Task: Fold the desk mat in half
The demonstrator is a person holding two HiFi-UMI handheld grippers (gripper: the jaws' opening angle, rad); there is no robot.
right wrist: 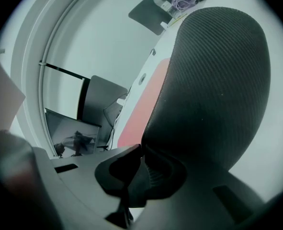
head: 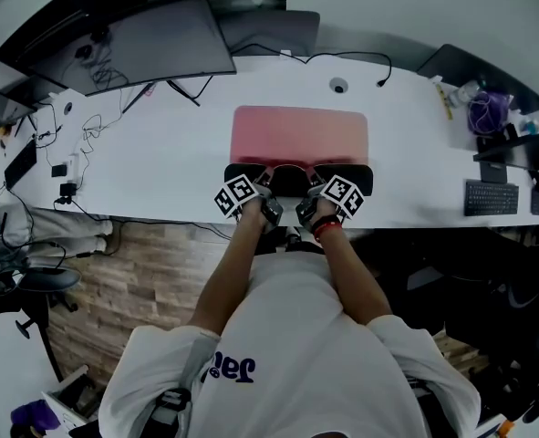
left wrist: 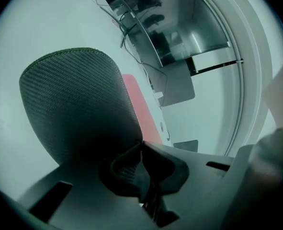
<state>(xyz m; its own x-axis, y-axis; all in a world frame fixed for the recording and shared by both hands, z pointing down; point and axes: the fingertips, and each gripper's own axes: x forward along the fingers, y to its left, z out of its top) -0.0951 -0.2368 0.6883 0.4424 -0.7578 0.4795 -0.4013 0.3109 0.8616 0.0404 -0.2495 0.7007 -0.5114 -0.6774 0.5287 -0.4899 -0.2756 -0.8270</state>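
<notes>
The desk mat (head: 299,133) lies on the white desk (head: 169,153), pink side up. Its near edge is lifted and turned over, showing a strip of black woven underside (head: 296,179). My left gripper (head: 262,194) is shut on that edge left of the middle, and my right gripper (head: 313,194) is shut on it just to the right. In the left gripper view the black underside (left wrist: 74,104) curls up over the gripper (left wrist: 142,147), with the pink face (left wrist: 139,111) behind. The right gripper view mirrors this: black underside (right wrist: 213,80), pink face (right wrist: 141,109), gripper (right wrist: 142,150) pinching the edge.
A dark monitor (head: 150,44) stands at the back left with cables (head: 77,140) beside it. A grey laptop (head: 274,30) sits behind the mat. A cable hole (head: 339,86) lies just beyond the mat. A keyboard (head: 491,197) and purple cord (head: 488,112) are at the right.
</notes>
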